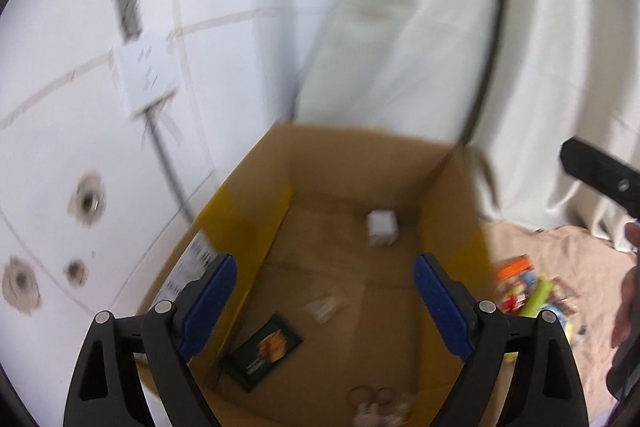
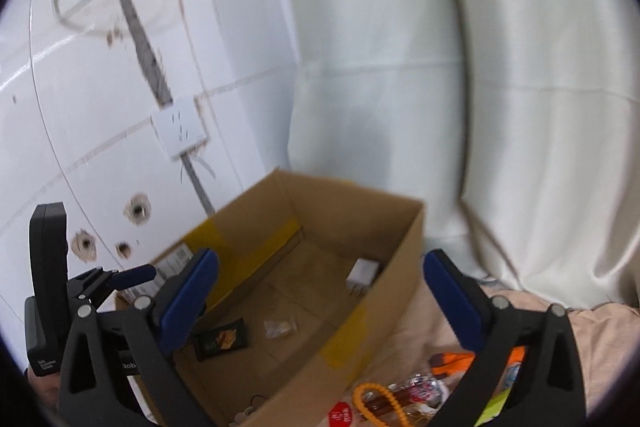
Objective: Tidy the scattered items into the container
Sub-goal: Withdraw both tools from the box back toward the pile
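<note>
An open cardboard box (image 1: 256, 187) (image 2: 404, 267) stands against the tiled wall. Inside lie a white cube (image 1: 382, 227) (image 2: 362, 273), a black packet (image 1: 266, 349) (image 2: 222, 339), a clear small bag (image 1: 324, 305) (image 2: 280, 327) and a pale keyring item (image 1: 376, 405). My left gripper (image 1: 324, 293) is open and empty above the box's inside. My right gripper (image 2: 320, 287) is open and empty, above the box's right wall. Scattered items (image 1: 532, 297) (image 2: 420, 393) lie on the beige cloth right of the box: snack packets, an orange bead bracelet (image 2: 370, 401), an orange packet (image 2: 456, 363).
A white tiled wall with a socket (image 2: 180, 129) and drill holes is on the left. A white curtain (image 2: 440, 87) hangs behind the box. The left gripper's body (image 2: 48, 287) shows in the right wrist view. The beige cloth (image 2: 600, 327) covers the surface.
</note>
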Available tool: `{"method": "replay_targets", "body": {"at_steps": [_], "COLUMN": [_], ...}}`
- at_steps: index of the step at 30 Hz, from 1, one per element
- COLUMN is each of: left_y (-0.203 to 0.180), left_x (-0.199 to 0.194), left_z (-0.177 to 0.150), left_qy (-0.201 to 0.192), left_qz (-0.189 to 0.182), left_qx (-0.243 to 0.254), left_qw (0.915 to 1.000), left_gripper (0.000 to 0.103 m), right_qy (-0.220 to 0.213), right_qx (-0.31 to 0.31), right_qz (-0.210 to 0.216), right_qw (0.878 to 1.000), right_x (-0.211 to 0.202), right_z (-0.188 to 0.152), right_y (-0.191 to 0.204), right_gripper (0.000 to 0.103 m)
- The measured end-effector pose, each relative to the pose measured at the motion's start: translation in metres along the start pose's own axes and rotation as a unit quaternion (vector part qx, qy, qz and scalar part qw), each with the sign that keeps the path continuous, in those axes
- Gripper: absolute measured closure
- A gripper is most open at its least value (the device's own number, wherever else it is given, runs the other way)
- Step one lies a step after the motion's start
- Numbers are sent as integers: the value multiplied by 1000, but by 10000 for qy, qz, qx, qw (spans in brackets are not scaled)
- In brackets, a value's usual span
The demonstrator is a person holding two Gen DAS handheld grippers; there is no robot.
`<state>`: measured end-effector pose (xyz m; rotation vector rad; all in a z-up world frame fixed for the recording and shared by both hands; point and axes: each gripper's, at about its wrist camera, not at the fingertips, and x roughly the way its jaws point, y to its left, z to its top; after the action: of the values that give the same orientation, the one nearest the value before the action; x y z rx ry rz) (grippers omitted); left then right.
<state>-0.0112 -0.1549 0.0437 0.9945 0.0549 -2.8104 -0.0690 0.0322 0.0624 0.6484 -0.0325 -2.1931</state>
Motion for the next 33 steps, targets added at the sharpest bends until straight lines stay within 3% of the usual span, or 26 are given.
{"method": "replay_targets", "body": {"at_steps": [4, 7, 12, 16, 18, 25, 33], "left_y": [-40, -72, -122, -163, -179, -215, -215], "left_x": [-25, -37, -36, -22, -13, 26, 53], "left_z": [21, 30, 33, 21, 15, -22, -57], "left_qy": [-407, -522, -501, -405, -260, 189, 288], "left_qz": [-196, -474, -959, -1213, -1313, -1322, -1479], "left_qx": [231, 243, 155, 267, 334, 465, 282], "left_qw": [9987, 9972, 9940, 9914, 9904, 9899, 9882], "left_gripper": [11, 11, 11, 11, 11, 11, 11], "right_qy": [-267, -181, -179, -508, -436, -104, 212], "right_qx": [37, -70, 242, -17, -44, 605, 895], "right_qz": [-215, -883, -1385, -1968, -2214, -2527, -2588], "right_qw": [9994, 9959, 9899, 9791, 9742, 9656, 9615], "right_x": [-35, -59, -100, -136, -146, -170, -172], "right_z": [0, -3, -10, -26, -32, -63, -95], "right_y": [-30, -50, -84, -98, -107, -155, -177], "right_gripper": [0, 0, 0, 0, 0, 0, 0]}}
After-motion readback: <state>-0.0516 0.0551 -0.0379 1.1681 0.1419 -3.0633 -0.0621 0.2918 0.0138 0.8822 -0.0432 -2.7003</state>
